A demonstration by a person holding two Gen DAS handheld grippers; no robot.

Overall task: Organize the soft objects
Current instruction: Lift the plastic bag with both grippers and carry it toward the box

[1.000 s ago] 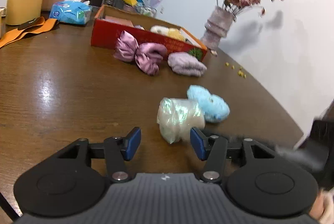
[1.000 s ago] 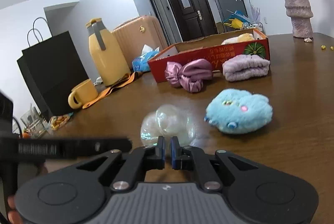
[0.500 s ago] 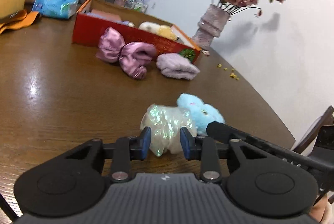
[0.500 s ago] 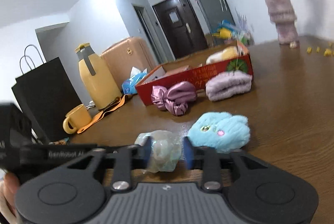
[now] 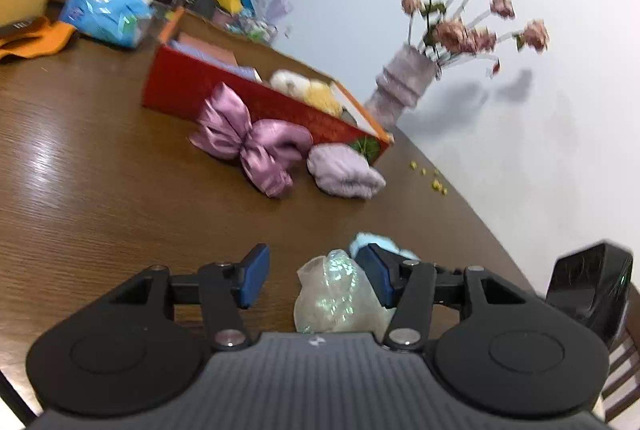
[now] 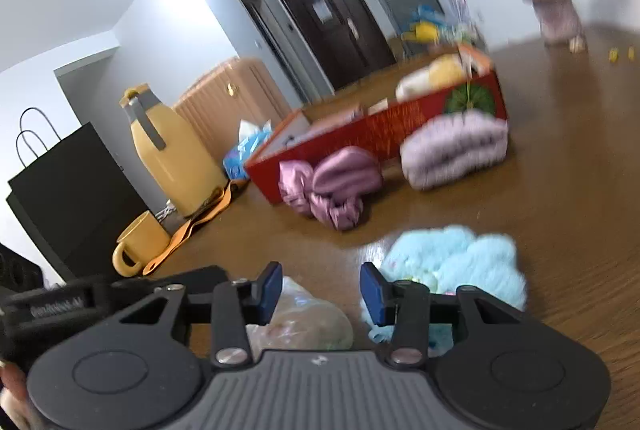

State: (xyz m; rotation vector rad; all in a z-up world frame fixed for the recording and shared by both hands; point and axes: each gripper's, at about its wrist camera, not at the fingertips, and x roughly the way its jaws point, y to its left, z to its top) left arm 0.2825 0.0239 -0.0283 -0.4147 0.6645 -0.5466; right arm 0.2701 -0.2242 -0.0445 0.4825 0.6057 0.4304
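An iridescent plastic-wrapped bundle [image 5: 336, 294] lies on the brown table [image 5: 100, 189], between the fingers of my left gripper [image 5: 316, 280], which is open. In the right wrist view the bundle [image 6: 304, 318] sits low between the fingers of my right gripper [image 6: 318, 290], also open. A light blue plush [image 6: 456, 262] lies just right of it; in the left wrist view the plush [image 5: 376, 244] is mostly hidden behind the right finger. A pink satin bow [image 5: 252, 141] and a folded lilac cloth [image 5: 344, 171] lie before the red box [image 5: 224, 97].
The red box holds white and yellow plush items [image 5: 308, 87]. A flower vase [image 5: 404, 85] stands at the back right. A yellow jug [image 6: 172, 153], yellow mug [image 6: 138, 250], orange strap [image 6: 196, 226] and tissue pack [image 5: 106, 15] are at the left. A chair [image 5: 588, 290] is at the right.
My left gripper closed near the bundle, then opened wide again. My right gripper went from shut to open and swung toward the bundle and blue plush. Both views tilted.
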